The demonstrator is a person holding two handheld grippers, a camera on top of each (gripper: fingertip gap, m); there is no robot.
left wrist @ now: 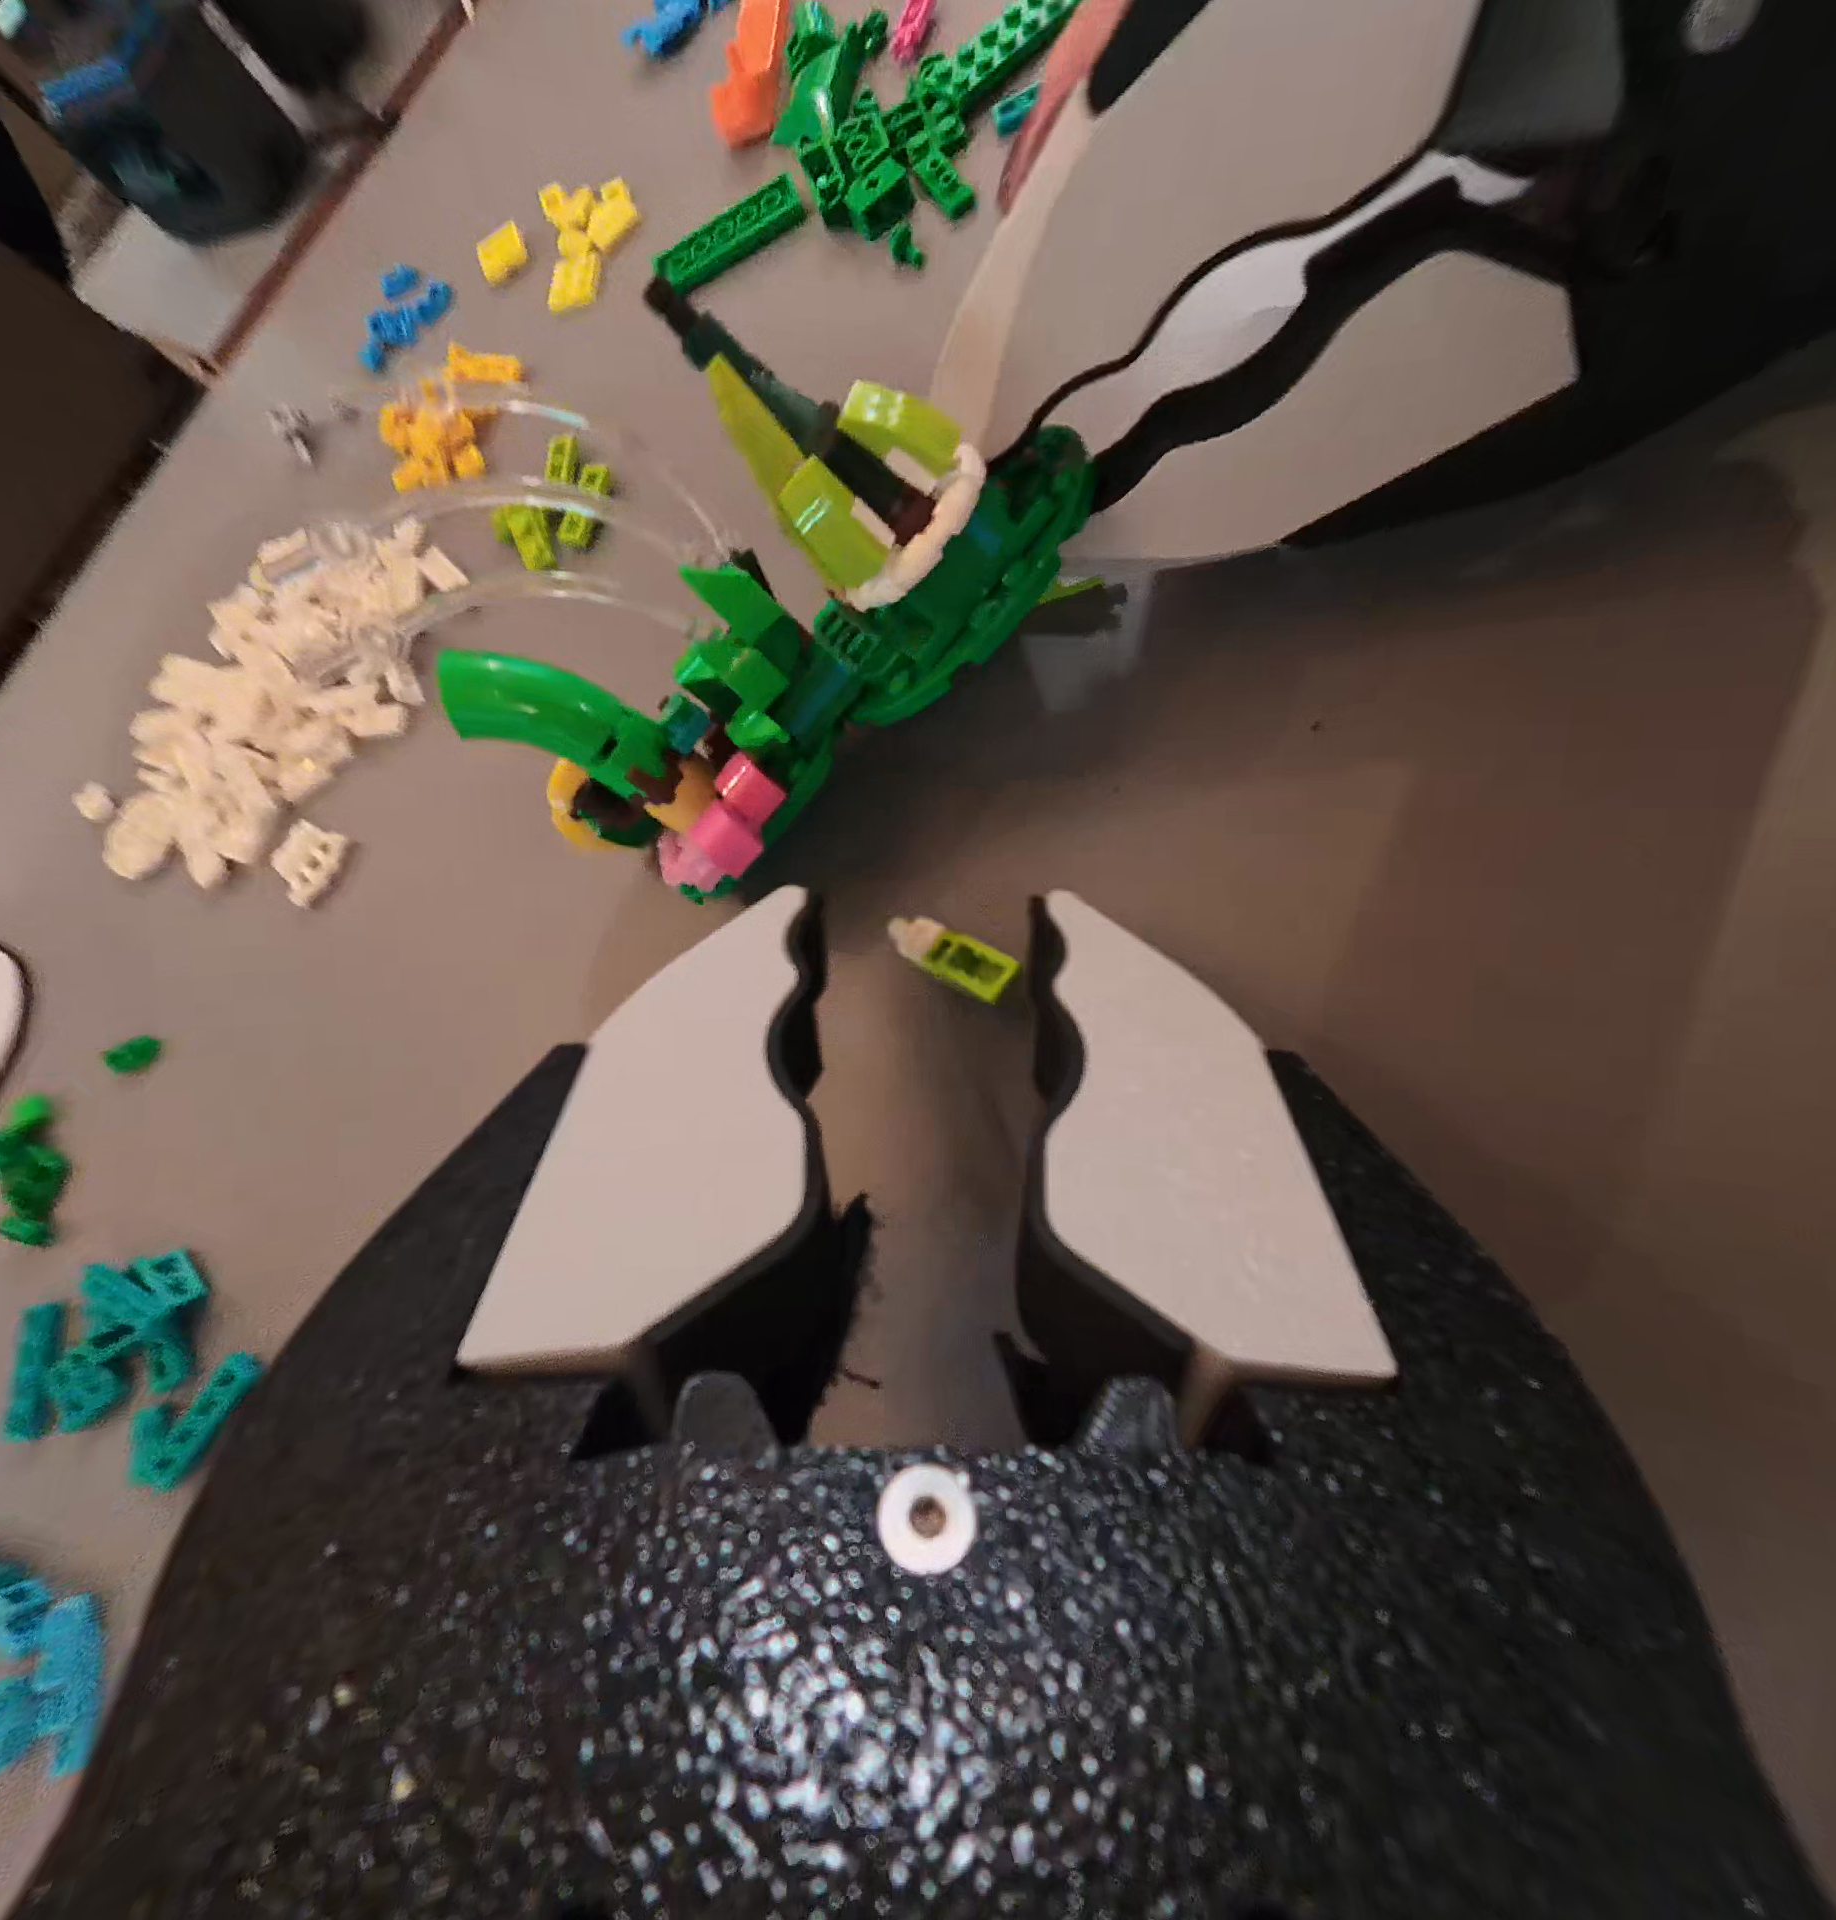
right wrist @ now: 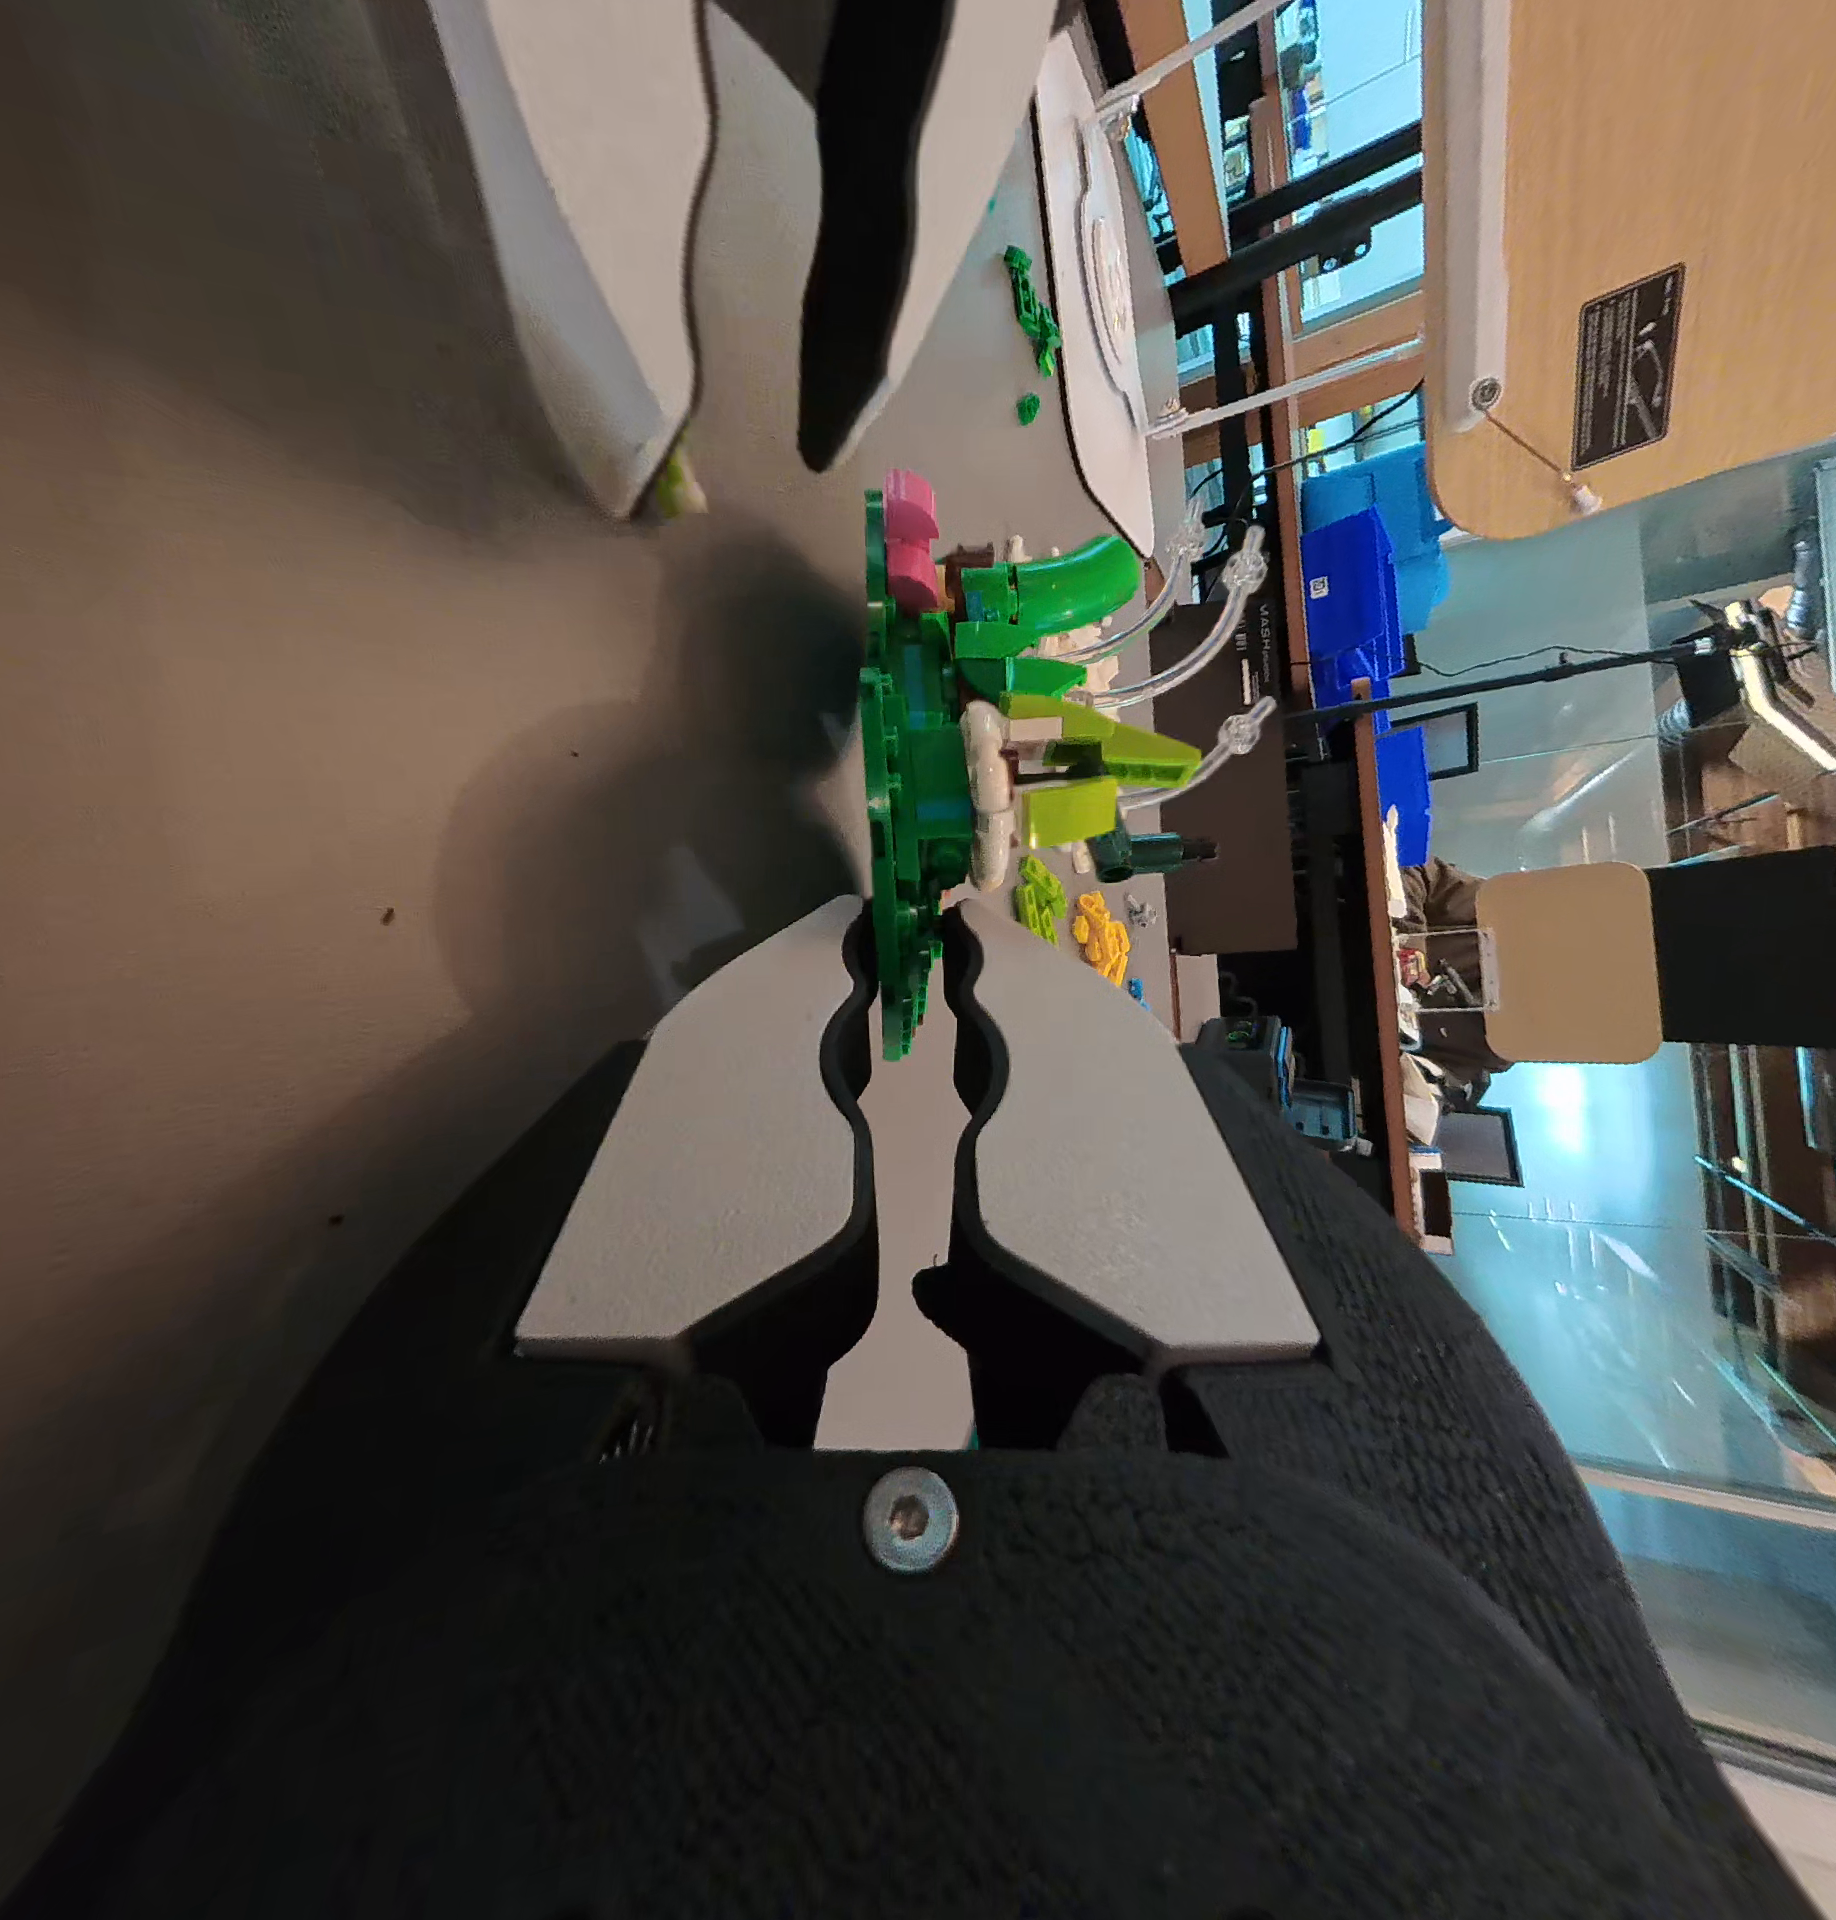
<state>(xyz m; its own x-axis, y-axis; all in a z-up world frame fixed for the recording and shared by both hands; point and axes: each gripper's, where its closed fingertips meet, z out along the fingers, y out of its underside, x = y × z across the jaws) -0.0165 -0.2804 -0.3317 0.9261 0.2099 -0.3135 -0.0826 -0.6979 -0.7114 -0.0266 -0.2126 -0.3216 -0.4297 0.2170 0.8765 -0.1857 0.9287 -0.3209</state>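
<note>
My right gripper (right wrist: 901, 914) is clamped on the edge of the green brick model's base plate (right wrist: 898, 997), both pads pressed against it, holding the model (left wrist: 841, 623) on edge just above the grey table (left wrist: 1413, 831). My left gripper (left wrist: 924, 914) stands open, nothing gripped: a small lime brick with a cream tip (left wrist: 955, 951) lies on the table between its fingertips, nearer the right-hand pad (I can't tell whether it touches). Just beyond my left fingers sits the model's pink blocks (left wrist: 732, 810) and curved green leaf (left wrist: 519, 696). Farther out lie sorted piles: cream pieces (left wrist: 270, 717), orange-yellow ones (left wrist: 441, 431), yellow ones (left wrist: 576, 239), teal ones (left wrist: 114, 1361).
</note>
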